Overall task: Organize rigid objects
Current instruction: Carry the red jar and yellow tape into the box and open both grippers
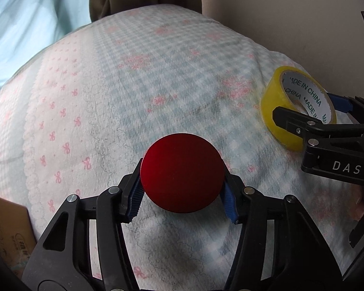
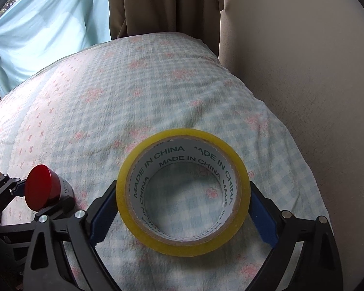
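Observation:
My left gripper point(image 1: 183, 189) is shut on a small jar with a round red lid point(image 1: 182, 172), held over the checked bedspread point(image 1: 138, 77). The jar point(image 2: 45, 186) and the left gripper point(image 2: 40, 195) also show at the lower left of the right wrist view. My right gripper point(image 2: 183, 206) is shut on a yellow tape roll point(image 2: 183, 241) printed "MADE IN CHINA" inside, its blue pads against the roll's two sides. The same tape roll point(image 1: 276, 111) and the right gripper point(image 1: 311, 111) show at the right of the left wrist view.
The bed's cover is blue-and-white check with pink flowers point(image 2: 109, 111). A beige wall point(image 2: 291, 60) runs along the right. Brown curtains point(image 2: 157, 4) and a pale blue sheer curtain point(image 2: 43, 24) hang behind. A cardboard box corner point(image 1: 7, 230) sits at the lower left.

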A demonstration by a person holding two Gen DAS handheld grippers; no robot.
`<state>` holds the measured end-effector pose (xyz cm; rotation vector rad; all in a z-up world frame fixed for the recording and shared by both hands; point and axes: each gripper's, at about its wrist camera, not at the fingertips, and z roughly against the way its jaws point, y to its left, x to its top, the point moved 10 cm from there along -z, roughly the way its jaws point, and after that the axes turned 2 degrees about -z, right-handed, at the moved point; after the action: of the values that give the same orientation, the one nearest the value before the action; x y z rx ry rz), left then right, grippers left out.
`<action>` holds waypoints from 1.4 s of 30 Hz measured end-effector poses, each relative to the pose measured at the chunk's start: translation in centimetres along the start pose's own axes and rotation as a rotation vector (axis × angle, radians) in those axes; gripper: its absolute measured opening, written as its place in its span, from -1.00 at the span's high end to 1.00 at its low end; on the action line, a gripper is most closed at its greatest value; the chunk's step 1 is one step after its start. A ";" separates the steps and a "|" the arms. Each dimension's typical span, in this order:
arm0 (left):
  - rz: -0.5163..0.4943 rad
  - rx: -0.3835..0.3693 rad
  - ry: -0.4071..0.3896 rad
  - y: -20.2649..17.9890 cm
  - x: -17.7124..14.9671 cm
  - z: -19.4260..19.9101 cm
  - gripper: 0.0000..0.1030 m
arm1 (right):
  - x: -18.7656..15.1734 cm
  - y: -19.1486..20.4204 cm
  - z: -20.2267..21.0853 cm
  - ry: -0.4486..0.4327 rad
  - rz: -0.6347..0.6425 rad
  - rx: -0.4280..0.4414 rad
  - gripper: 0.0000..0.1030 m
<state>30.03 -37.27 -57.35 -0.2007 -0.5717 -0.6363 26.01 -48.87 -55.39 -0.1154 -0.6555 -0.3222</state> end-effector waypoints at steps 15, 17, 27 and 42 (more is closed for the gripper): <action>0.064 -0.042 -0.092 3.2 4.3 14.6 0.01 | 5.0 2.6 11.8 -0.051 -0.031 0.008 -0.85; 0.072 -0.042 -0.099 4.5 4.6 17.3 0.01 | 5.7 3.8 14.3 -0.054 -0.030 0.015 -0.85; 0.124 0.021 -0.114 15.0 1.7 29.0 0.01 | 6.5 14.6 23.6 -0.025 -0.028 0.112 -0.85; 0.265 0.171 -0.042 33.7 -9.5 35.4 0.01 | 2.9 33.9 24.8 0.076 -0.019 0.280 -0.85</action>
<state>28.76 6.49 -33.59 -0.1263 -0.6245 -0.3255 25.03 -12.49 -34.19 0.1694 -0.6200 -0.2490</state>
